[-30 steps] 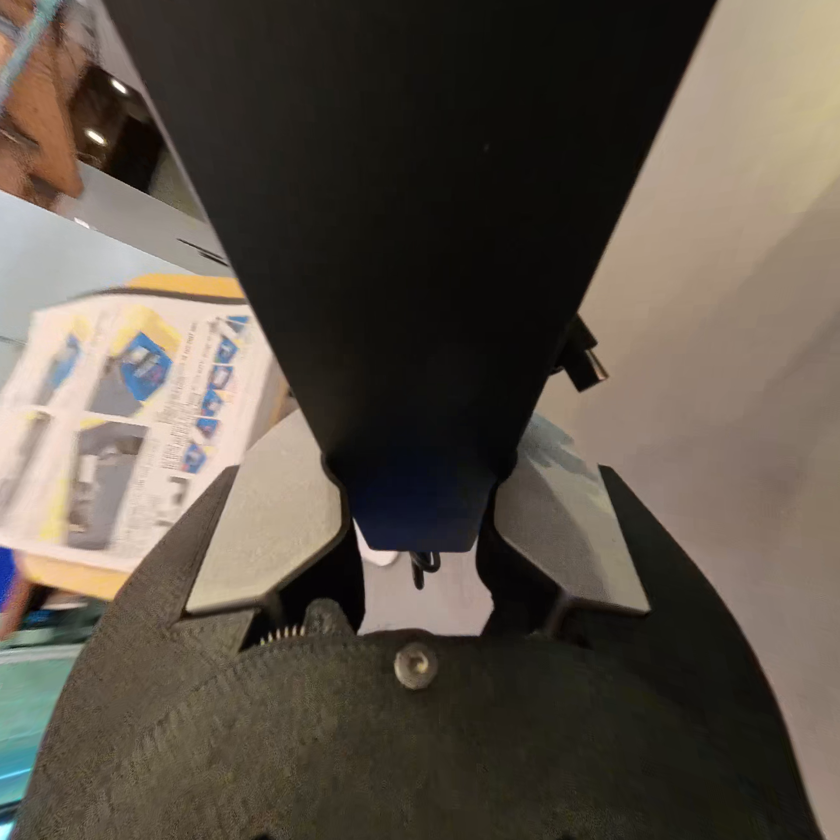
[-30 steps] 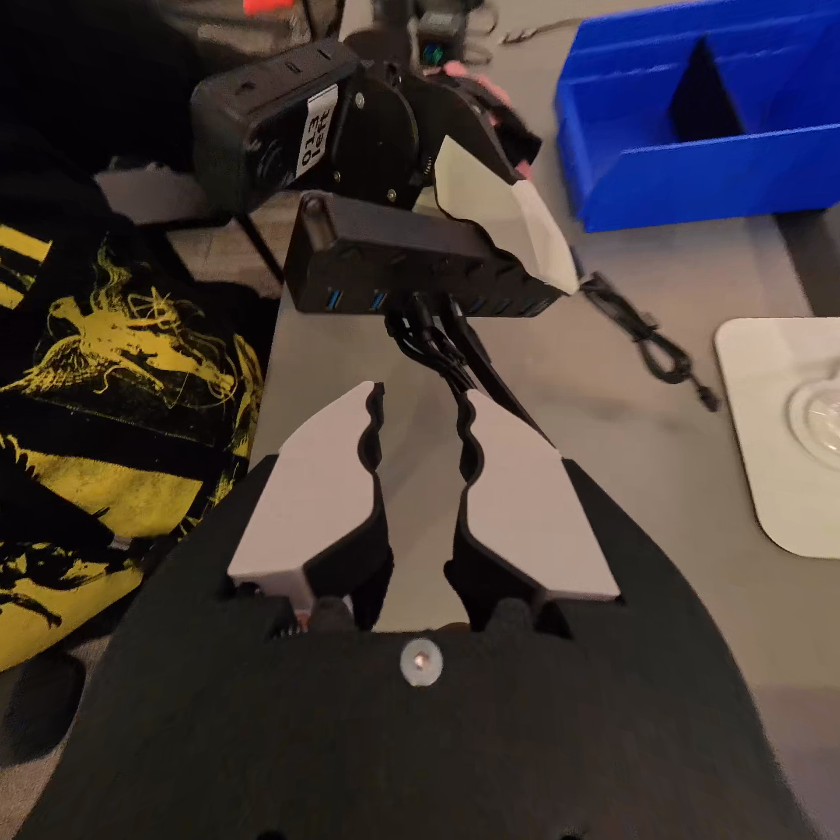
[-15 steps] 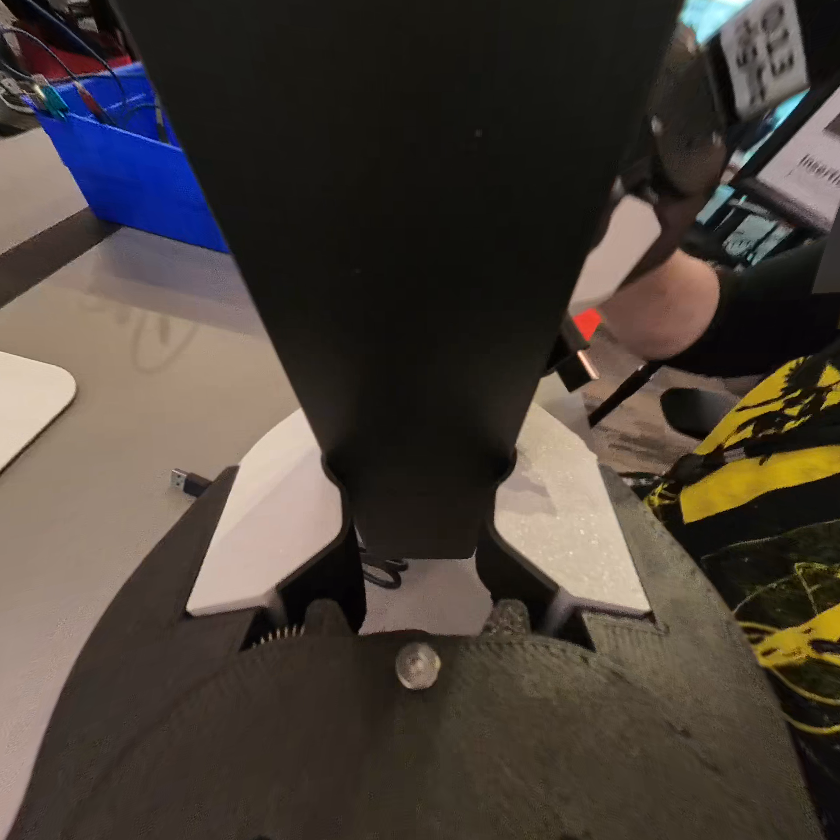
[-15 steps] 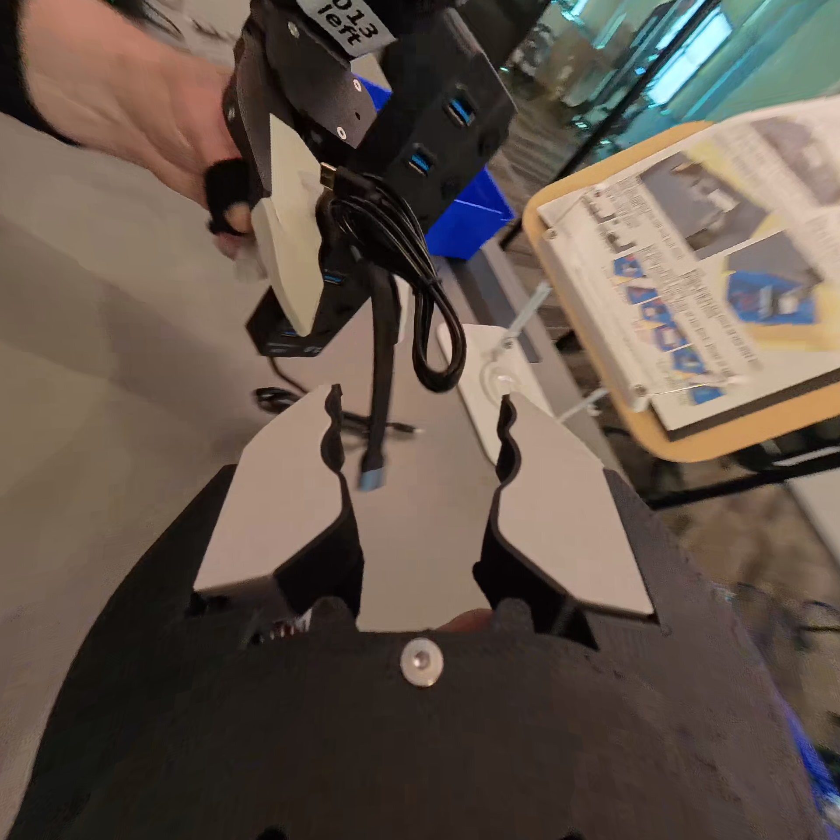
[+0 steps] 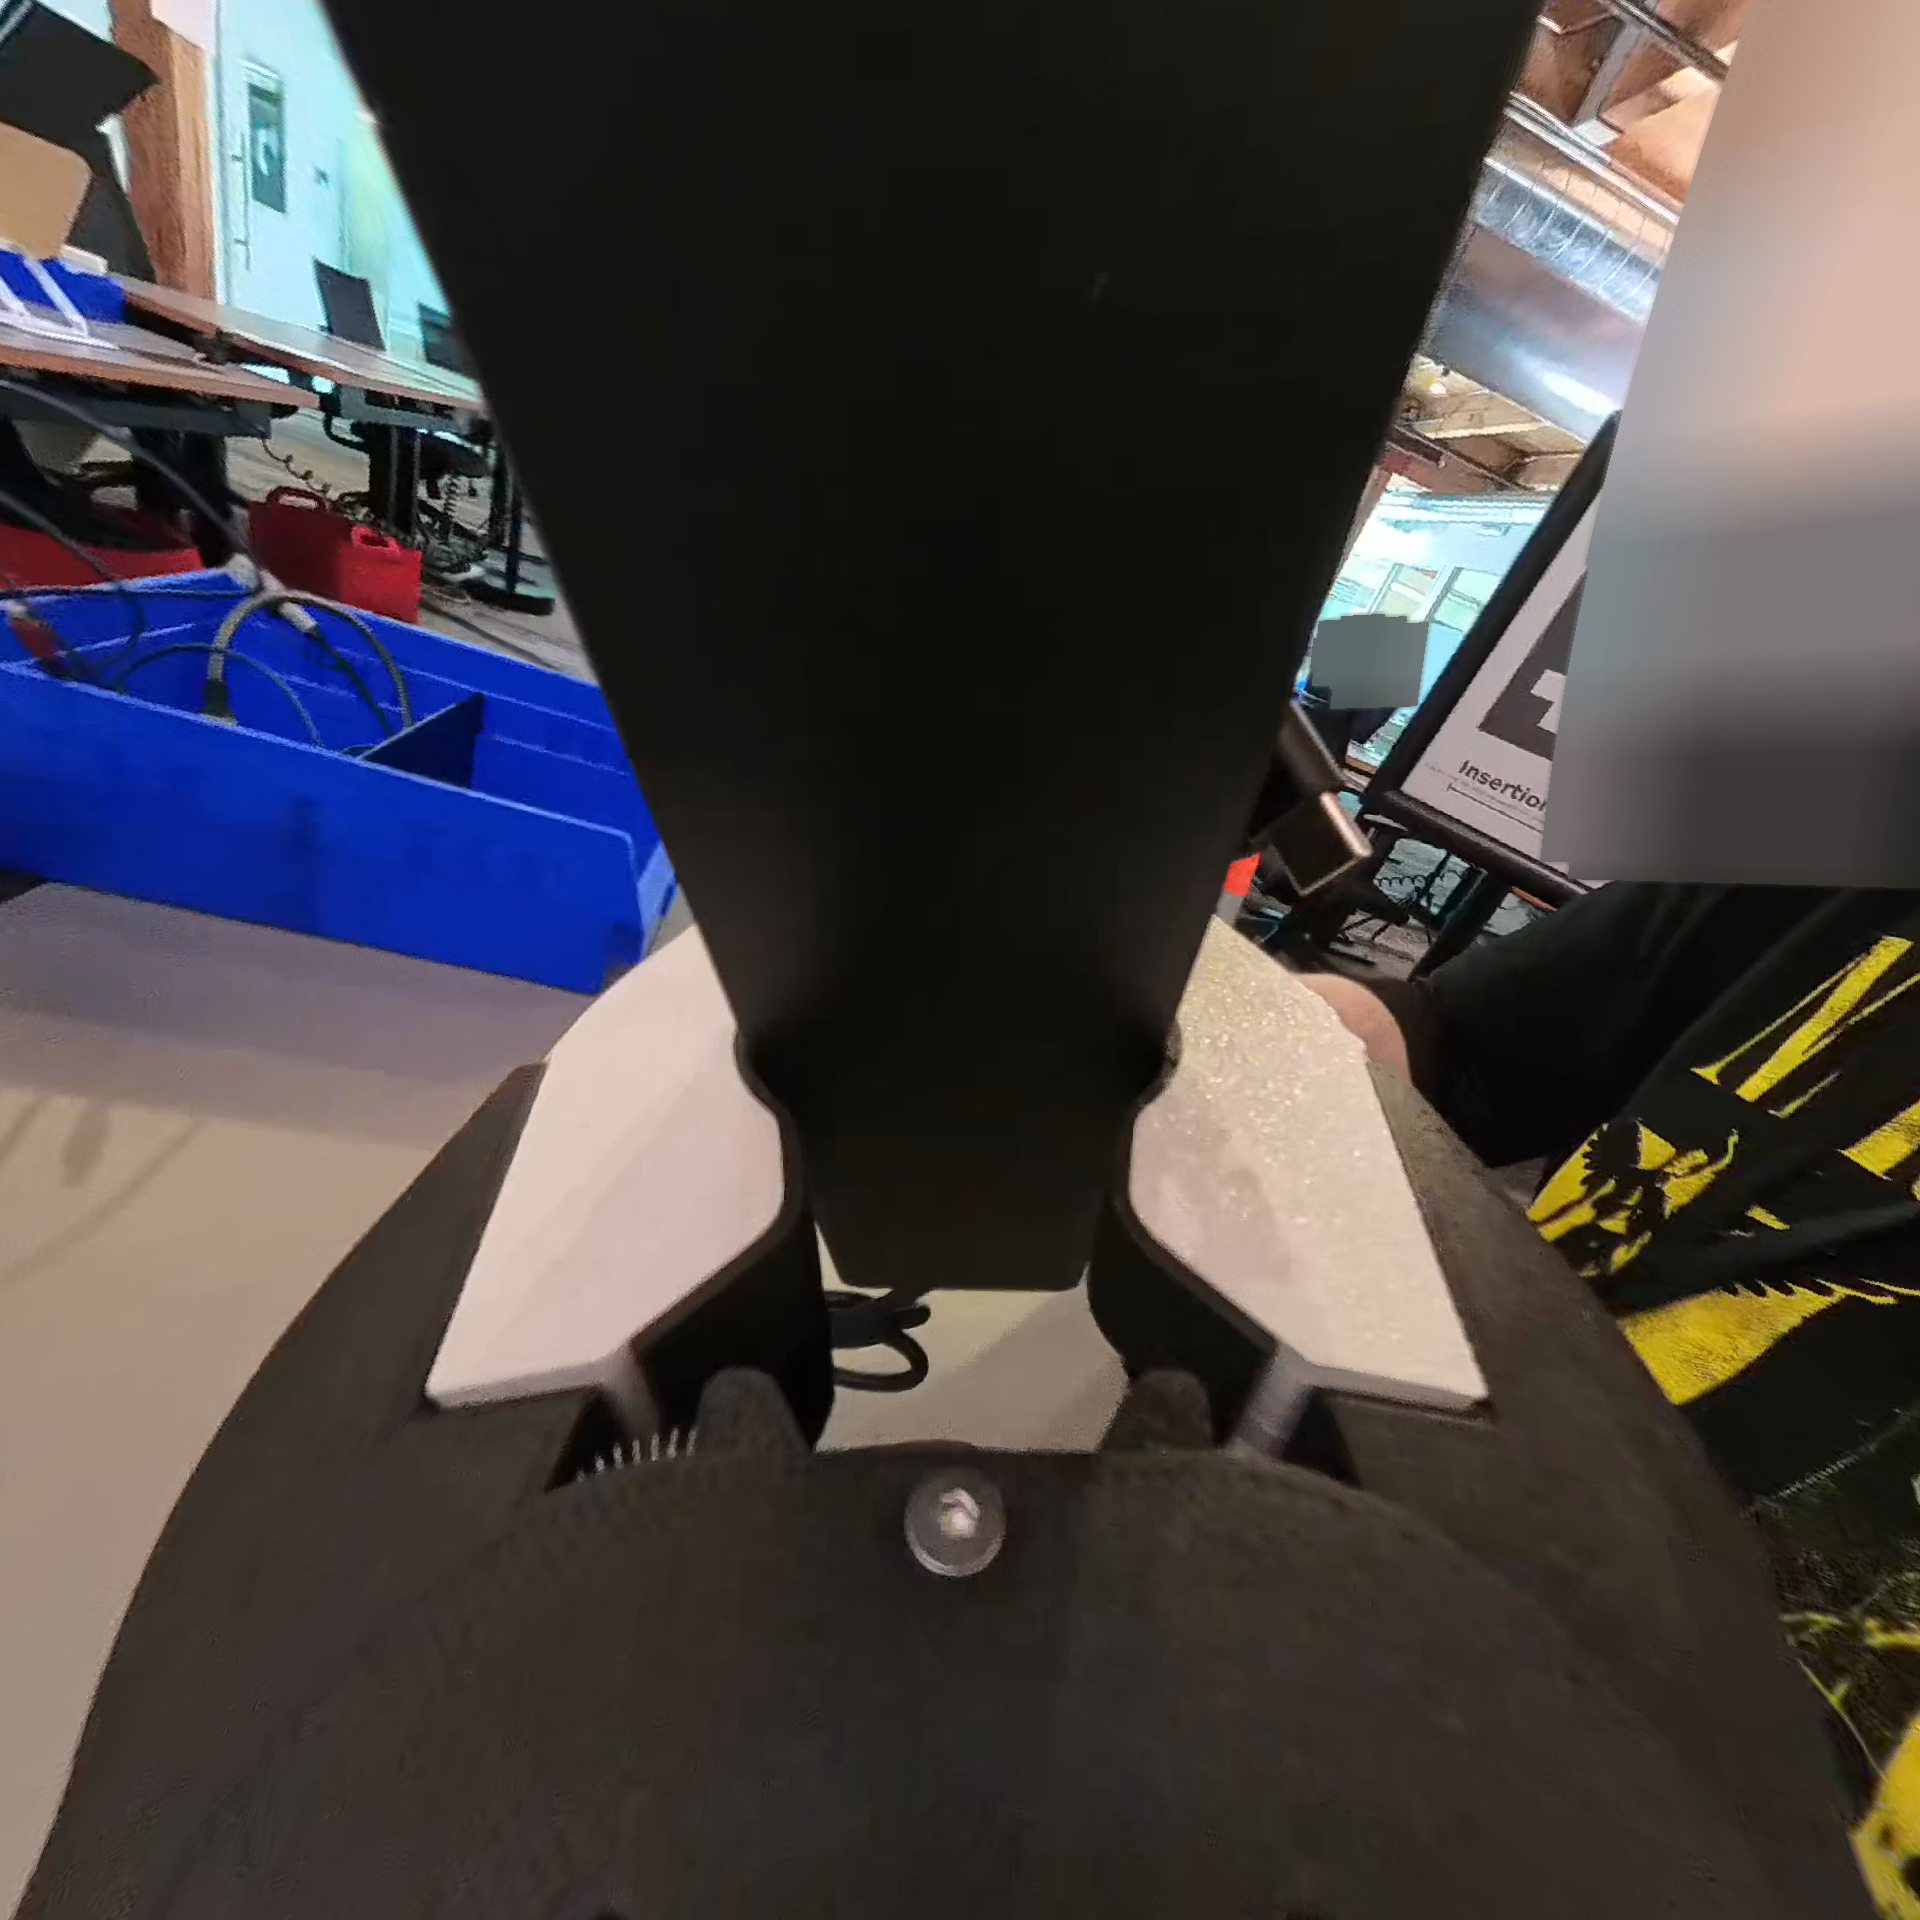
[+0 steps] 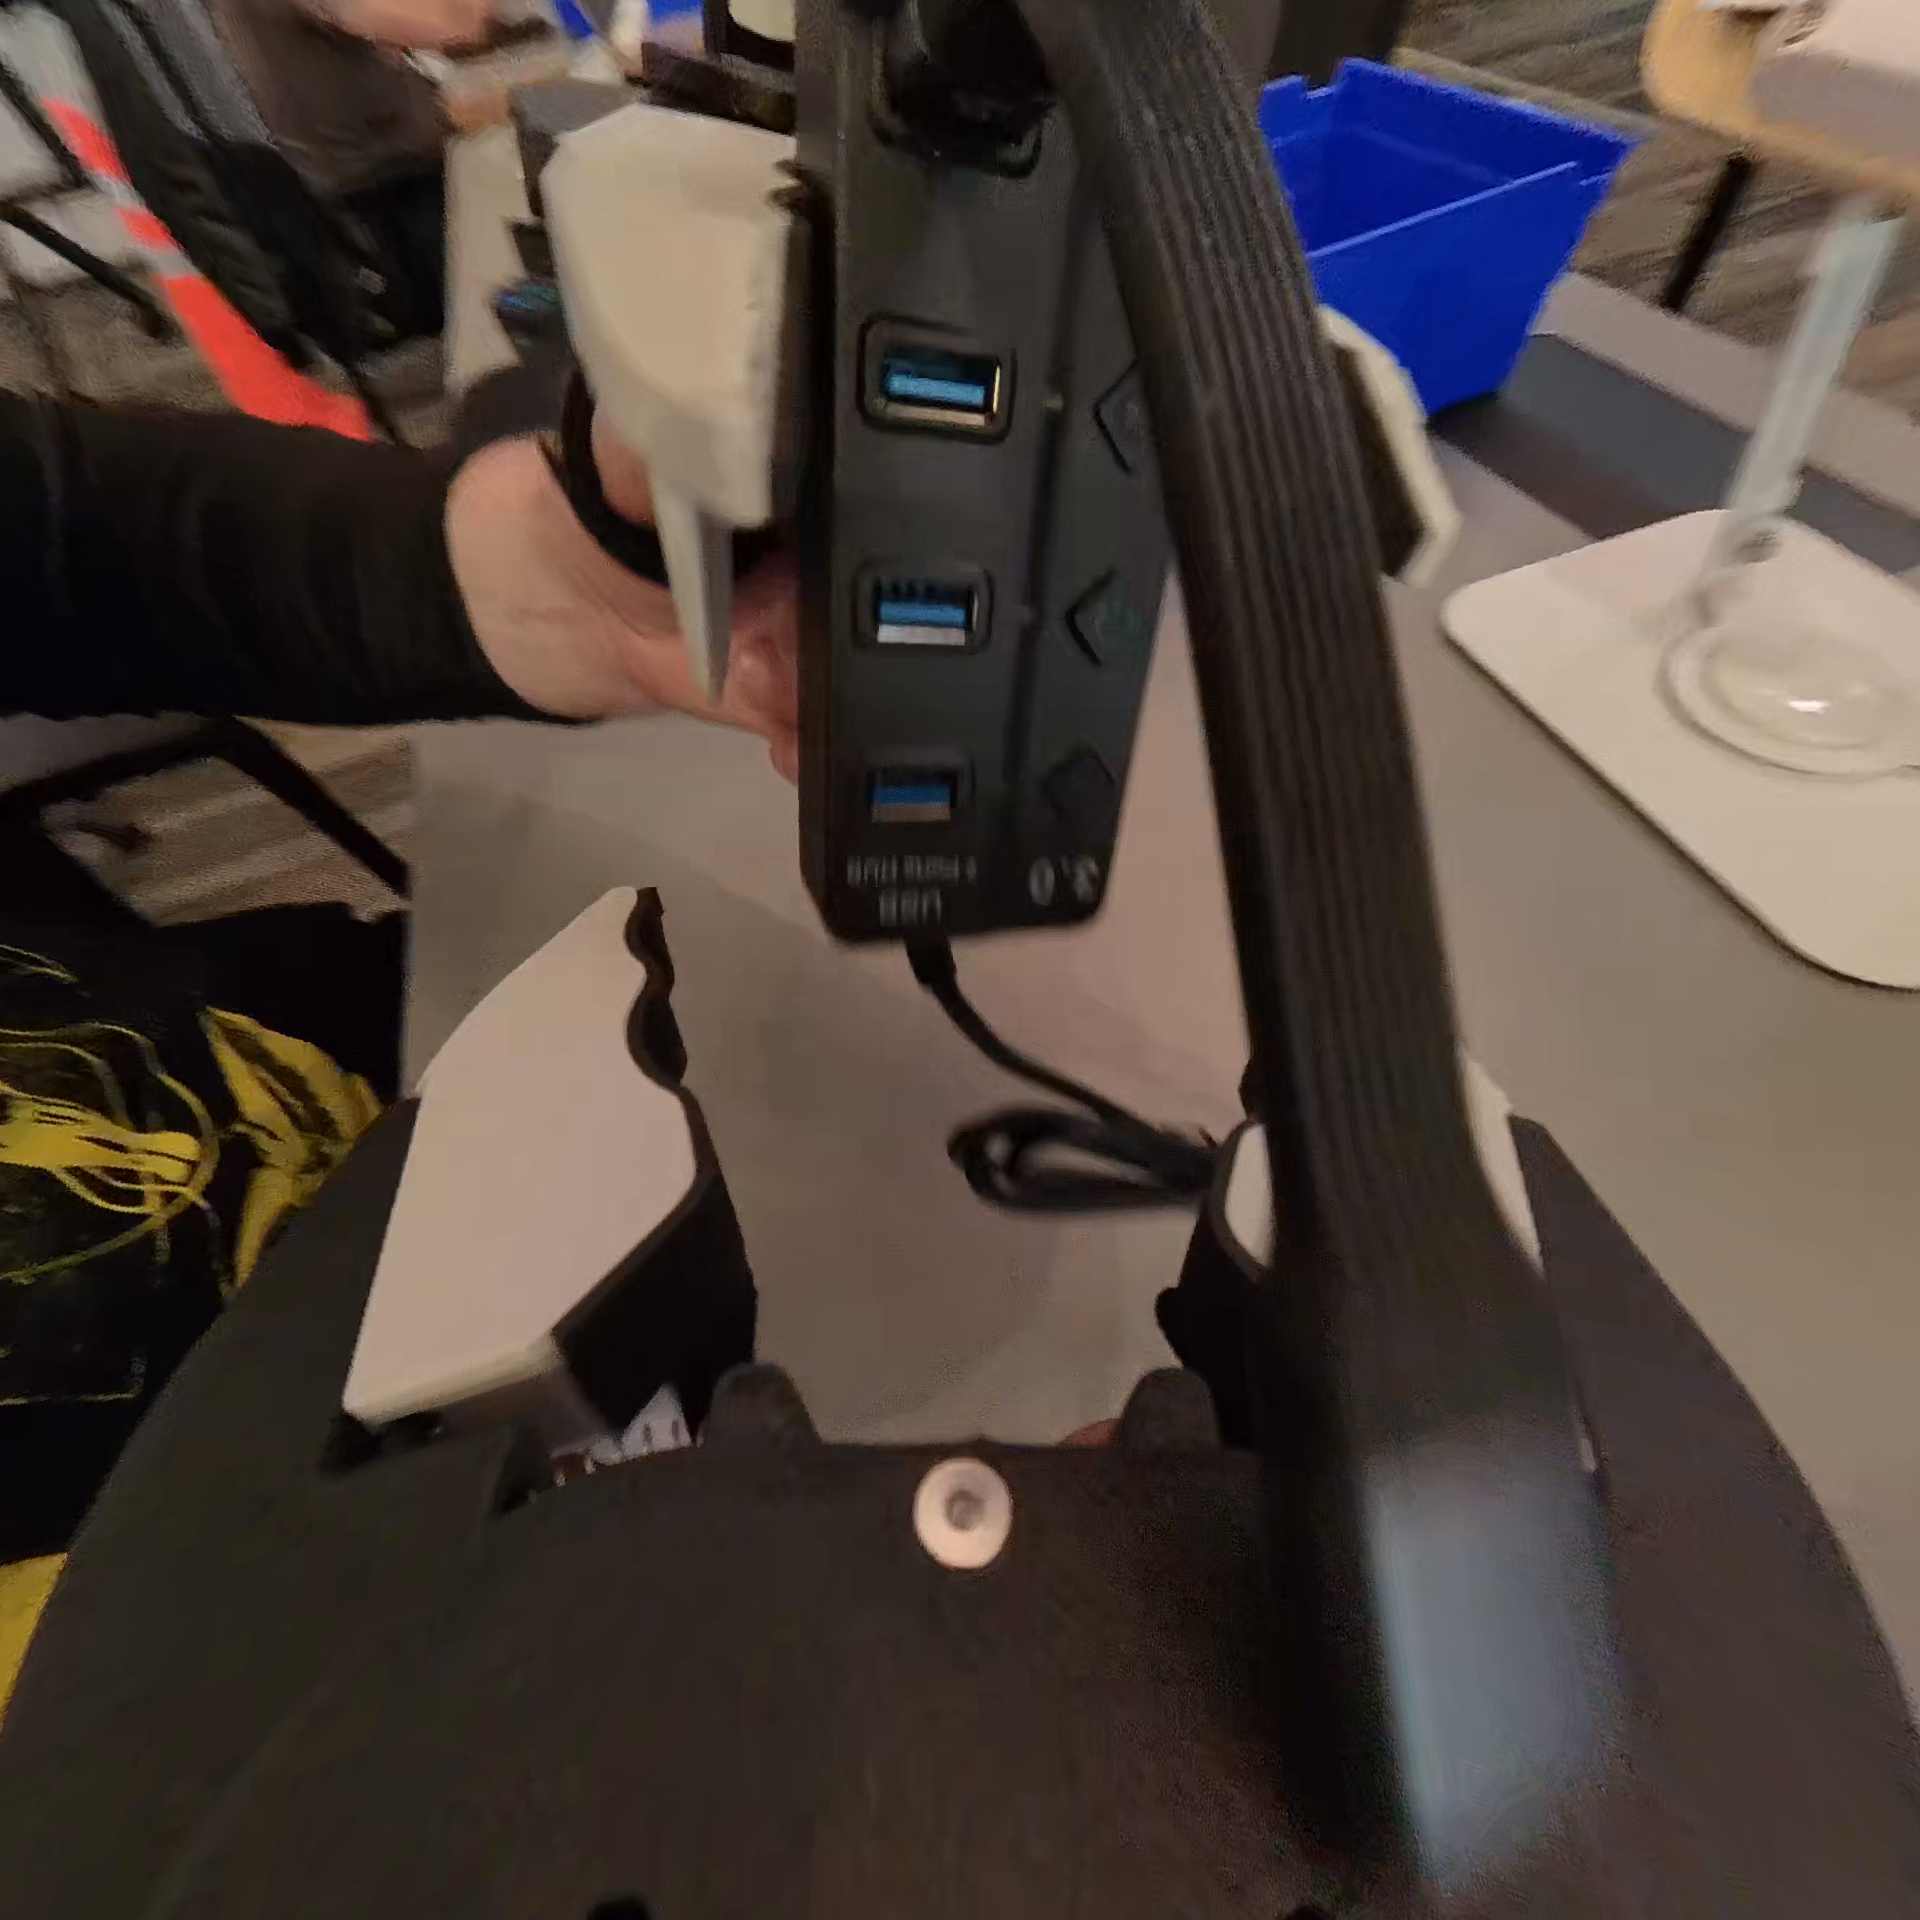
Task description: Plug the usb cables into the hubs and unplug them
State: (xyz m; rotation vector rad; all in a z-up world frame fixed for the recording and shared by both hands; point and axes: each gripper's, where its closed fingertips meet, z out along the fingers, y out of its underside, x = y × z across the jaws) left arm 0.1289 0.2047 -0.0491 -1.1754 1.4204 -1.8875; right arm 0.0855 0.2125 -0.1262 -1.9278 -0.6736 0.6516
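Since half a second ago the right gripper (image 6: 935,1049) has spread much wider and come in close under the hub, where it earlier sat back with a loose plug dangling between its fingers; the left wrist view has swung from table and hand to the blue bin (image 5: 312,821) and room behind; grey table (image 6: 1558,1091) under everything, white pad (image 6: 1621,727) at right; black USB hub (image 6: 956,623) held off the table, long axis running toward the right camera, near end with its lead pointing at the right gripper, blue ports facing up in that view; in the left wrist view it fills the centre as a dark slab (image 5: 956,623) running straight out along the fingers; left gripper (image 5: 956,1091) clamped on the hub, white fingers (image 5: 644,1195) pressed on both sides; right gripper wide open, gripping nothing, left finger (image 6: 540,1143) clear of the hub; a flat ribbed black cable (image 6: 1320,831) crosses over its right finger, contact unclear; hub's thin cable (image 6: 1060,1143) coils on the table between the fingers; silver USB plug (image 5: 1320,842) sticks out beside the hub.
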